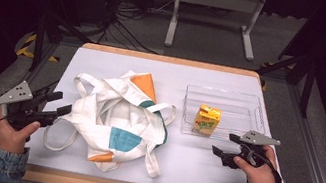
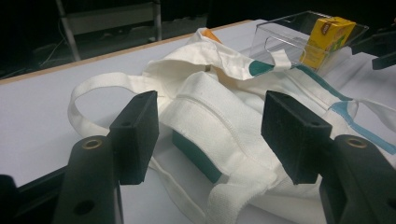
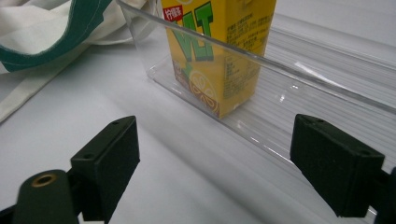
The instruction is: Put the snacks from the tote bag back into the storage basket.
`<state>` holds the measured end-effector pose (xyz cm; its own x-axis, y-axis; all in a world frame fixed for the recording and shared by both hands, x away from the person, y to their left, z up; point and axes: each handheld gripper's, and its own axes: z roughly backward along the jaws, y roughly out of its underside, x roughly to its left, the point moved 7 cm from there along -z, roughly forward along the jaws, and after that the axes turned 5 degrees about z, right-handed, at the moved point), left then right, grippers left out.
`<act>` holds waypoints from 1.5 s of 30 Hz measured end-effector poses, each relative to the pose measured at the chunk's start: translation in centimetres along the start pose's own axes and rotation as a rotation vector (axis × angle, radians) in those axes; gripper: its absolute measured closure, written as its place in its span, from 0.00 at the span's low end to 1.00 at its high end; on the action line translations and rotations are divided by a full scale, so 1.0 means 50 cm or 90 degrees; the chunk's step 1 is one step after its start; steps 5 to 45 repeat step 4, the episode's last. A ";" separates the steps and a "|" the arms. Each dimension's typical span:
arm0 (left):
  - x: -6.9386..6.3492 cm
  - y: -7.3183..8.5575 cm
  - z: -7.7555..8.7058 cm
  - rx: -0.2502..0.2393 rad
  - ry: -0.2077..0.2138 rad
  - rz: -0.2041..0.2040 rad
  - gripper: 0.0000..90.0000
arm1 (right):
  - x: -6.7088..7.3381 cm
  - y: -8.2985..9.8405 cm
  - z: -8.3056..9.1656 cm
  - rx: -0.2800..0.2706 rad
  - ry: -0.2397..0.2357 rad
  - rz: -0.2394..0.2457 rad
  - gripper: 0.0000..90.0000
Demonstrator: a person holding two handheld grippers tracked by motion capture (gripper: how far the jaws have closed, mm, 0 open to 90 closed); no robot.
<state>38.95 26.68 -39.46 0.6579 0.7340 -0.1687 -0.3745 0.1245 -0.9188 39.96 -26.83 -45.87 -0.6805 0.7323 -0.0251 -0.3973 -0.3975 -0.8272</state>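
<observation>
Both black two-jaw grippers sit low in the high view, each held in a hand with a denim sleeve at the bottom edge. At lower left, the left gripper point(image 1: 58, 103) has its jaws spread wide and empty, aimed at the crumpled bag just beside it; its grey three-cornered plate stands above the hand. In the left gripper view the two pads frame a folded white strap and a teal patch of the cloth, touching neither. At lower right, the right gripper point(image 1: 223, 144) is likewise spread apart and holds nothing, its tips just short of the near wall of the tray. In the right gripper view that clear wall runs diagonally between the pads, with the carton behind it.

Centre frame lies the white cloth tote bag with teal and orange patches point(image 1: 118, 119), slumped flat on the white table top with a wooden edge point(image 1: 217, 177), its handles looping out left and below. Right of centre, the clear plastic rectangular tray point(image 1: 242, 108) holds the yellow lemon-tea drink carton point(image 1: 207, 120), upright at its near left corner. Beyond the table, at upper centre, a grey metal stand point(image 1: 217, 2) rests on the dark floor among cables.
</observation>
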 end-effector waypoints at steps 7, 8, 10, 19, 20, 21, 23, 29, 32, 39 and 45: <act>0.000 0.000 0.000 -0.002 0.001 0.001 0.42 | -0.002 -0.011 0.011 -0.017 0.008 -0.002 0.17; 0.000 0.000 0.000 -0.002 0.001 0.001 0.42 | -0.002 -0.011 0.011 -0.017 0.008 -0.002 0.17; 0.000 0.000 0.000 -0.002 0.001 0.001 0.42 | -0.002 -0.011 0.011 -0.017 0.008 -0.002 0.17; 0.000 0.000 0.000 -0.002 0.001 0.001 0.42 | -0.002 -0.011 0.011 -0.017 0.008 -0.002 0.17; 0.000 0.000 0.000 -0.002 0.001 0.001 0.42 | -0.002 -0.011 0.011 -0.017 0.008 -0.002 0.17; 0.000 0.000 0.000 -0.002 0.001 0.001 0.42 | -0.002 -0.011 0.011 -0.017 0.008 -0.002 0.17; 0.000 0.000 0.000 -0.002 0.001 0.001 0.42 | -0.002 -0.011 0.011 -0.017 0.008 -0.002 0.17; 0.000 0.000 0.000 -0.002 0.001 0.001 0.42 | -0.002 -0.011 0.011 -0.017 0.008 -0.002 0.17; 0.000 0.000 0.000 -0.002 0.001 0.001 0.42 | -0.002 -0.011 0.011 -0.017 0.008 -0.002 0.17; 0.000 0.000 0.000 -0.002 0.001 0.001 0.42 | -0.002 -0.011 0.011 -0.017 0.008 -0.002 0.17; 0.000 0.000 0.000 -0.002 0.001 0.001 0.42 | -0.002 -0.011 0.011 -0.017 0.008 -0.002 0.17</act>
